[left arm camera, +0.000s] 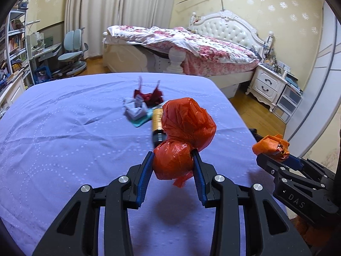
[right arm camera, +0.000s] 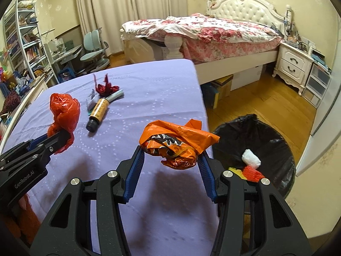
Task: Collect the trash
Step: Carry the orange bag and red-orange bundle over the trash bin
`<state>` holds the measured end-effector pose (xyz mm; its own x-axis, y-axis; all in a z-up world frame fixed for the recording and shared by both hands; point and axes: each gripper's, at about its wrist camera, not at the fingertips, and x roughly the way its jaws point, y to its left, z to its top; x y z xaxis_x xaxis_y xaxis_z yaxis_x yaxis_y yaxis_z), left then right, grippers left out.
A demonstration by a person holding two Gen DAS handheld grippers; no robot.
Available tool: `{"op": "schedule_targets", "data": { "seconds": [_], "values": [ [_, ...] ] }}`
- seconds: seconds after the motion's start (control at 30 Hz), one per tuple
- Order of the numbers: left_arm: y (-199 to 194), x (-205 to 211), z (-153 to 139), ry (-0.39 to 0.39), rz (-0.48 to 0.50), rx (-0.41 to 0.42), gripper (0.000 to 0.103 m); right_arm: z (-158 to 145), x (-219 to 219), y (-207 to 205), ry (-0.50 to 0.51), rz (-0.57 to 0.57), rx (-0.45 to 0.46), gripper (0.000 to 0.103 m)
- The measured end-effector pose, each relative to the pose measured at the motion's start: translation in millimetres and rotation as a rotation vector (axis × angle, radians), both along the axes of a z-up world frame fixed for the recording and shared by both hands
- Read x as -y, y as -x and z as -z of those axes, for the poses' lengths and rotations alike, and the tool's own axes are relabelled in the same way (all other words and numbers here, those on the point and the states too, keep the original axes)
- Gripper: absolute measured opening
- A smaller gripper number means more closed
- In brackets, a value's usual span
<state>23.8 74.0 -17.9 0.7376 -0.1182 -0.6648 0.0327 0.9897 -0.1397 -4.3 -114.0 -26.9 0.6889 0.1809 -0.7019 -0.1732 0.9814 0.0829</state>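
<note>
My left gripper [left arm camera: 173,160] is shut on a crumpled red plastic bag [left arm camera: 183,136] and holds it above the purple tablecloth [left arm camera: 64,128]; the bag also shows in the right wrist view [right arm camera: 64,111]. My right gripper [right arm camera: 172,153] is shut on a crumpled orange wrapper [right arm camera: 177,143], held near the table's right edge; the wrapper also shows in the left wrist view [left arm camera: 271,147]. A bin lined with a black bag [right arm camera: 255,132] stands on the floor to the right, with white and red trash inside. On the table lie a gold bottle [right arm camera: 99,113], a dark red scrap [right arm camera: 106,88] and grey paper [left arm camera: 135,109].
A bed with a floral cover [right arm camera: 202,32] stands behind the table. A white nightstand [right arm camera: 295,65] and drawers are at the right. A desk chair [right arm camera: 93,49] and bookshelves [right arm camera: 23,42] are at the left. Wooden floor [right arm camera: 255,98] lies between table and bed.
</note>
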Motion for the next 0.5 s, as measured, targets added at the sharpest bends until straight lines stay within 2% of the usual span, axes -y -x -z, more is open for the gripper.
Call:
{"op": "schedule_targets", "data": {
  "seconds": [0.5],
  "values": [
    [-5.7, 83.9, -4.5, -0.03, 0.159, 0.04, 0.038, -9.1, 73.6, 13.5, 0.021, 0.169, 0.049, 0.05]
  ]
}}
